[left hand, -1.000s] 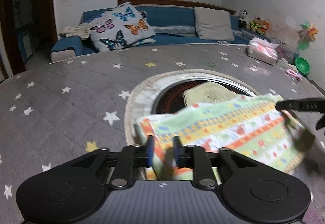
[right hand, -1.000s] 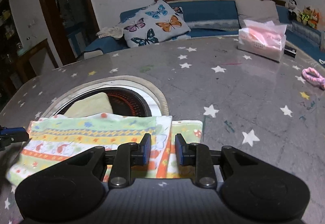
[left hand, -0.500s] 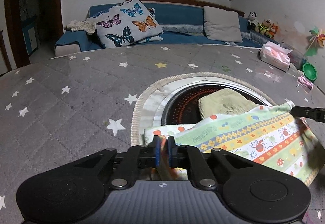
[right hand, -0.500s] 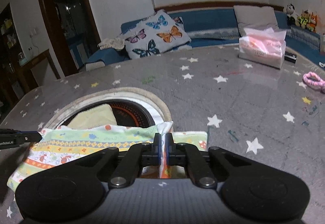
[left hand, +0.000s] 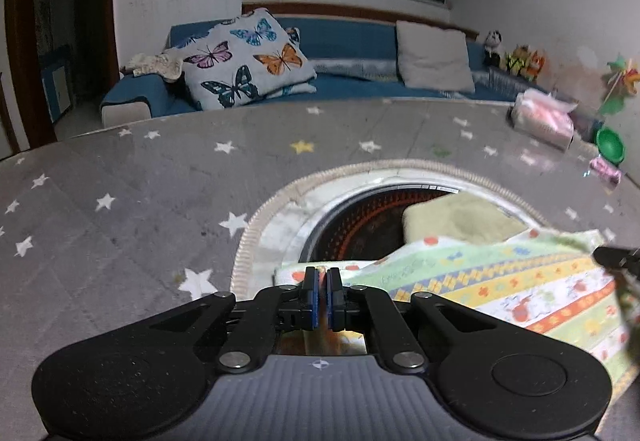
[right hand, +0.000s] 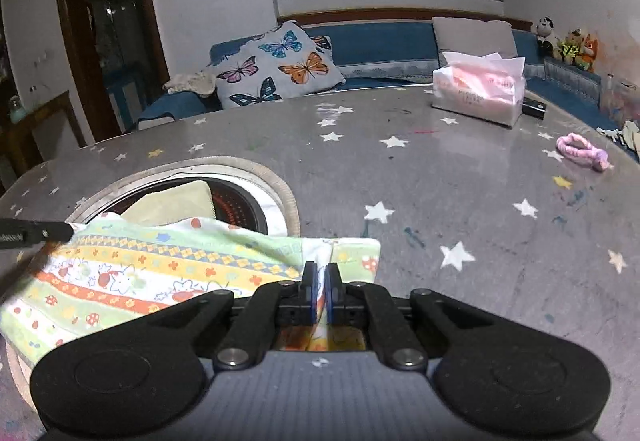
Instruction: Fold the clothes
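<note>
We've got both tools clamped on the printed cloth (right hand: 168, 273): left tool (left hand: 322, 299) on its left near corner, right tool (right hand: 320, 295) on its right near corner. Cloth's long axis runs L–R between us, draped on the surface (right hand: 440, 177) by the round burner recess (left hand: 360, 209). Next fold prob goes away from us, both hands equally near.

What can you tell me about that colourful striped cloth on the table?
The cloth looks like thin soft cotton, with green, yellow, orange and white stripes printed with mushrooms, flowers and small animals. It lies partly on the grey starred table, and its far edge overlaps the round opening. The left gripper and the right gripper each pinch a near corner, fabric bunched between the closed fingers.
</note>
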{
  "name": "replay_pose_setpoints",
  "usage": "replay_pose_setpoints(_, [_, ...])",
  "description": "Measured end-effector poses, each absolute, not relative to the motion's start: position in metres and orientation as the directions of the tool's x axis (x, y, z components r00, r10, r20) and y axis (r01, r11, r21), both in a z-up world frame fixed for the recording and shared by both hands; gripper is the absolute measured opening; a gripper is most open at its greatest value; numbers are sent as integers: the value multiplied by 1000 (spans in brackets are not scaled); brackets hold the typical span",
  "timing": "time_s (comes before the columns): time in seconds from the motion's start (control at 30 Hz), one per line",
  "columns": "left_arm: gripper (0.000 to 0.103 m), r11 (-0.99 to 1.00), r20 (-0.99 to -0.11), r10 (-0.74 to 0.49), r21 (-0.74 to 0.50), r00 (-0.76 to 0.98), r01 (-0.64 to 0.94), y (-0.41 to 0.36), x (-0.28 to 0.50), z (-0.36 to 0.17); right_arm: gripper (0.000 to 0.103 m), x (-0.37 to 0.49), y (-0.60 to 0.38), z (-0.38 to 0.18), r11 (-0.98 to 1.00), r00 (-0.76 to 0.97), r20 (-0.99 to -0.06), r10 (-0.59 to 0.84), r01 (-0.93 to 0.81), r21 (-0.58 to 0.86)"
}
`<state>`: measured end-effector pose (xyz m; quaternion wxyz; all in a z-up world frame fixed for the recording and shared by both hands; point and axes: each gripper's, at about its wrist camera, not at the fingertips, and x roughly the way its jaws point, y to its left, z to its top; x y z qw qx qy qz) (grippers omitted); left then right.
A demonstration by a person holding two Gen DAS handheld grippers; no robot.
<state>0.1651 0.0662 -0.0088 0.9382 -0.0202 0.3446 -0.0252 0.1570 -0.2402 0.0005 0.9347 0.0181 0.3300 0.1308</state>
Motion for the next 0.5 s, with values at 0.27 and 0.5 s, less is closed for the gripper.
replay_pose_setpoints(0.27, [9, 999, -624, -51, -44, 780, 30, 63, 157, 3, 9, 159, -226, 23, 933, 734, -580, 352, -322, 158])
replay_pose_setpoints(0.5, [8, 987, -617, -160, -79, 770, 142, 43, 151, 13, 9, 185, -175, 15, 853, 613, -615, 495, -478, 210])
